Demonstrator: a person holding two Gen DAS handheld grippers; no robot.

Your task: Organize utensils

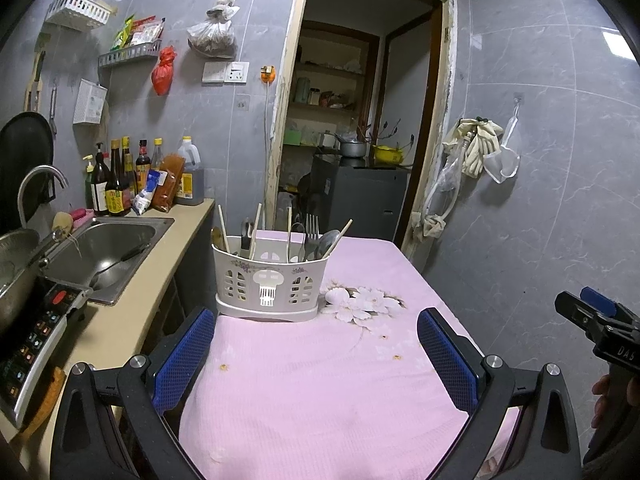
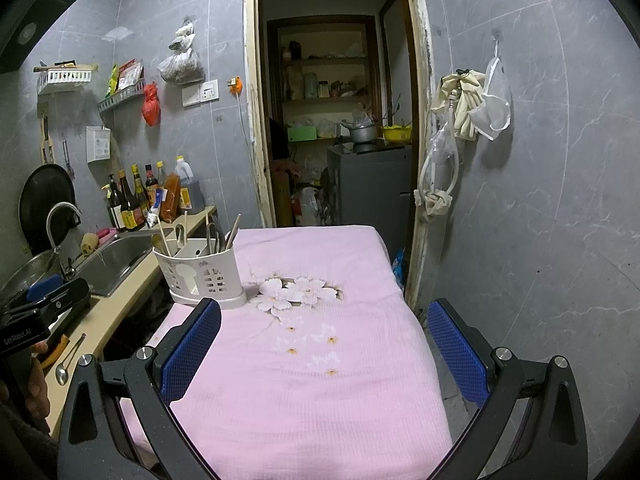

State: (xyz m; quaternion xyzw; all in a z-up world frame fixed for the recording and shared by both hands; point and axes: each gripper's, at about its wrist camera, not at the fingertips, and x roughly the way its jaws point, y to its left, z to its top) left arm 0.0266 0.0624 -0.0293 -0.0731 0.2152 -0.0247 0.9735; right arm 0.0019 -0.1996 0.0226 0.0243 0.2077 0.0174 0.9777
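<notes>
Pink cloth (image 1: 320, 380) with a flower print covers the table in front of us, and on its far left part stands the white plastic utensil holder (image 1: 267, 288), upright on its base. From our left wrist view we can make out what it carries: pale chopsticks (image 1: 289, 232) leaning at several angles, a fork (image 1: 311, 232) with its tines up, and a spoon (image 1: 329, 240) beside it. Our left gripper (image 1: 316, 354) is spread wide over the bare cloth, blue pads far apart, holding nothing, with the holder just beyond its fingertips. Our right gripper (image 2: 324, 356) is likewise wide open and empty, hovering over the cloth with its right finger out past the table's right edge; in its view the holder sits off to the left, near the left finger. Only the right wrist view shows a loose spoon (image 2: 68, 360) lying on the beige counter (image 2: 112, 312) left of the table, and a hand (image 2: 38, 384) gripping the other tool's handle. Only the left wrist view shows the induction cooker (image 1: 36, 340) with a steel pot on it, next to the sink (image 1: 108, 256). Both views take in the sauce bottles (image 1: 120, 184) against the tiled wall.
</notes>
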